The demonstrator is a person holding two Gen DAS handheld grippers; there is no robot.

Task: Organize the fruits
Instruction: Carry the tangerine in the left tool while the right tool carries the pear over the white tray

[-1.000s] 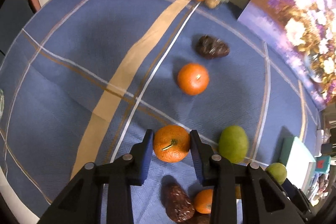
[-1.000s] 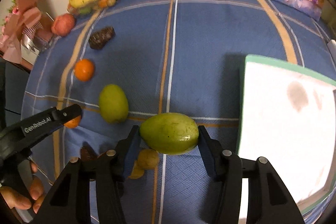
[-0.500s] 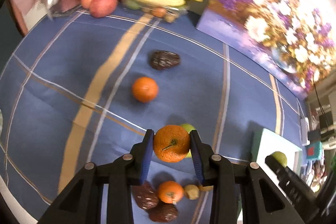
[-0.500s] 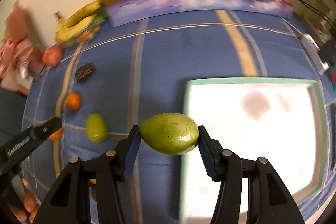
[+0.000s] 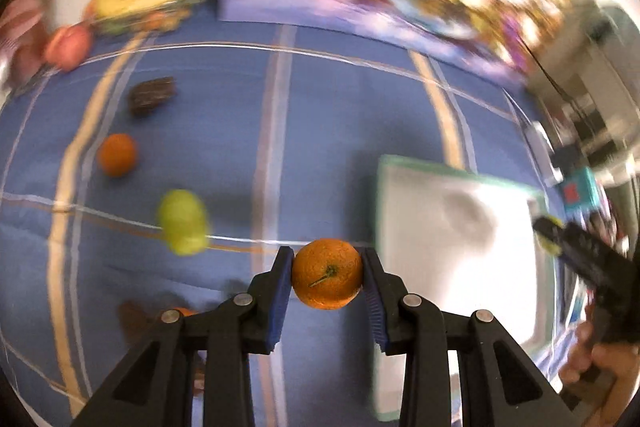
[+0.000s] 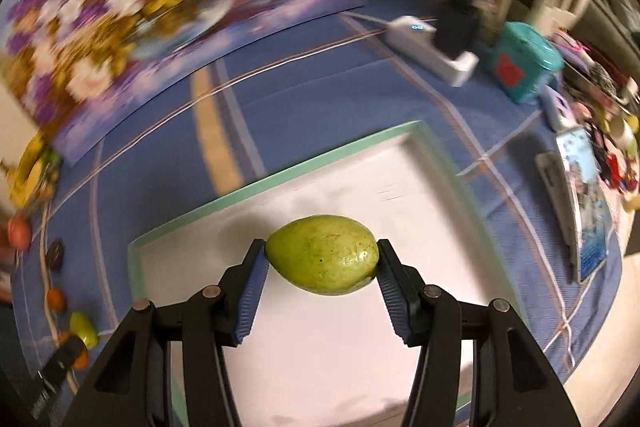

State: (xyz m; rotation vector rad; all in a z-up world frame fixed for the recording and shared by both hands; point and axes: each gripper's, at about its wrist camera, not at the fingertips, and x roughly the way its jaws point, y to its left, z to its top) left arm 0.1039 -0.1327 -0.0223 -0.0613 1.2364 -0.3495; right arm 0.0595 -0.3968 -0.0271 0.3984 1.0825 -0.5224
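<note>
**Over the white tray, two fruits ready to set down**

Above the blue checked cloth (image 5: 320,115), the right gripper (image 6: 322,259) is clamped on a green mango (image 6: 322,254), pads pressing its two ends, and it hangs over the white tray (image 6: 280,183) with the pale green rim. The left gripper (image 5: 327,277) is clamped on an orange (image 5: 327,278), stem facing the camera, just beside the tray's near edge (image 5: 380,227) and not yet over it.

My judgement: the step in hand is carrying both fruits to the tray. To do it well, lower the mango until it is close to the tray floor before letting the jaws part; its rounded shape will likely roll if dropped from height. Set it toward the far side so the orange has room. Bring the orange fully past the rim before lowering, and keep the two grippers apart so they do not collide.

A second green fruit (image 5: 183,223), another orange (image 5: 117,159) and a dark fruit (image 5: 152,95) wait on the cloth
</note>
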